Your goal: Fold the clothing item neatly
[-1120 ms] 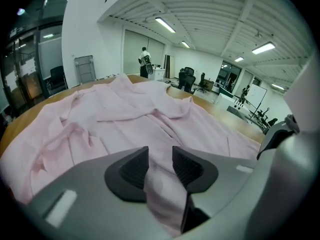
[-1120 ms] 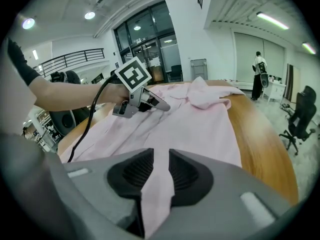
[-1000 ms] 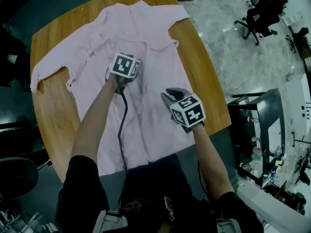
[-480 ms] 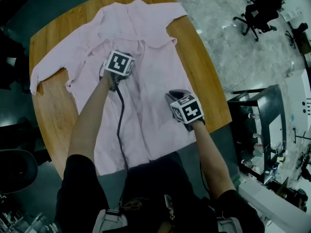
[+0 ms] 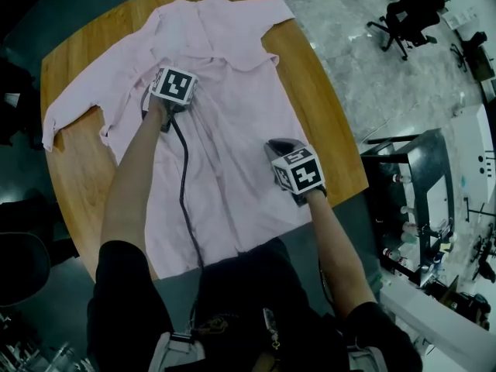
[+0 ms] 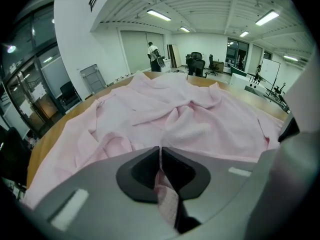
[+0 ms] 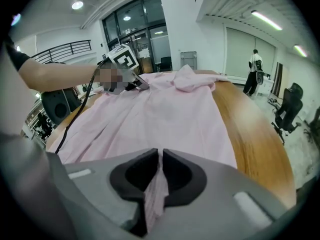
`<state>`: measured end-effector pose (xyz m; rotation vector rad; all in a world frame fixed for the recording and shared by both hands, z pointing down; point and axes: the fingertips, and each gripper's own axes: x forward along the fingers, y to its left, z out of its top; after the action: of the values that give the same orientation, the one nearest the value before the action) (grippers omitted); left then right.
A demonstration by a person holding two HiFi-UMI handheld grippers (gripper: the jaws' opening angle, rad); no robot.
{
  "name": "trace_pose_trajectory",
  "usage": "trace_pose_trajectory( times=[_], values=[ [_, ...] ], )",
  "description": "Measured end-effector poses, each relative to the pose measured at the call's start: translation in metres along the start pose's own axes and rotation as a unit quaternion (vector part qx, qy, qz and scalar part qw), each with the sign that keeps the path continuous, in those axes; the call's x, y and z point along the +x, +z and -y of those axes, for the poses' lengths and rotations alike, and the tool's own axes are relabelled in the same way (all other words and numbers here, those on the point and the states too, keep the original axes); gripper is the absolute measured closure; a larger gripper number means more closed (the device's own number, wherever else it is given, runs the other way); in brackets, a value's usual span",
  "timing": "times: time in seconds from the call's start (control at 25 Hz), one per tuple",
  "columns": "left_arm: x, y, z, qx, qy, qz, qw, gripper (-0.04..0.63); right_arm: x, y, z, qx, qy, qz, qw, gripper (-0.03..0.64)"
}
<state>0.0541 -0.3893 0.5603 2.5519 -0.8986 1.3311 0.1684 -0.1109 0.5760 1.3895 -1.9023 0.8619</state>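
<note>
A pale pink shirt [image 5: 232,122] lies spread open across a round wooden worktop [image 5: 329,122], collar at the far side, hem at the near edge by the person, one sleeve stretched out to the left. The left gripper [image 6: 160,156], its jaws having just been closing, is pressed together on a thin ridge of pink cloth on the far left of the shirt's body, near where that sleeve joins. The right gripper [image 7: 160,159] has likewise just been closing and nips a fold of the same fabric on the near right, not far from the shirt's right edge. Both pinches are small and take in only a slim pleat. The cloth looks light, soft and wholly limp, already rumpled into loose creases around the collar, so it will likely sag between the two holds and drag across the wood rather than keep any shape when raised. It is neither fragile nor slippery, but a pinch in mid-panel may gather only the top layer. Firmer holds, by the look of it, are at the seams and edges: shoulder, side seam and hem, taken along one line so that the fold falls straight
</note>
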Motion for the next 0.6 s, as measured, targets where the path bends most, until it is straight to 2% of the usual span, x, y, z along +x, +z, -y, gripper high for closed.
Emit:
trace_pose_trajectory(
  times=[0.08, 0.16, 0.28, 0.4, 0.48, 0.6],
  values=[
    [-0.003, -0.014, -0.002, -0.018, 0.007, -0.025, 0.9995, 0.572, 0.000, -0.001, 0.001, 0.003, -0.003, 0.007, 1.000, 0.583],
    [-0.009, -0.017, -0.004, -0.028, 0.016, -0.027, 0.9991, 0.571, 0.000, -0.002, 0.001, 0.001, -0.006, 0.007, 1.000, 0.583],
    [-0.023, -0.012, -0.006, -0.040, 0.016, -0.002, 0.9991, 0.556, 0.000, -0.003, 0.002, -0.021, -0.015, 0.000, 1.000, 0.583],
    [-0.034, -0.008, -0.003, -0.047, 0.007, 0.021, 0.9986, 0.511, -0.007, 0.008, -0.006, -0.050, -0.024, 0.006, 0.998, 0.581],
    [-0.044, -0.009, -0.005, -0.050, 0.010, 0.026, 0.9984, 0.495, -0.011, 0.023, -0.026, -0.065, -0.008, 0.023, 0.998, 0.580],
    [-0.058, -0.028, 0.008, -0.081, -0.009, -0.001, 0.9967, 0.495, -0.006, 0.035, -0.075, -0.093, 0.048, 0.031, 0.994, 0.574]
  ],
)
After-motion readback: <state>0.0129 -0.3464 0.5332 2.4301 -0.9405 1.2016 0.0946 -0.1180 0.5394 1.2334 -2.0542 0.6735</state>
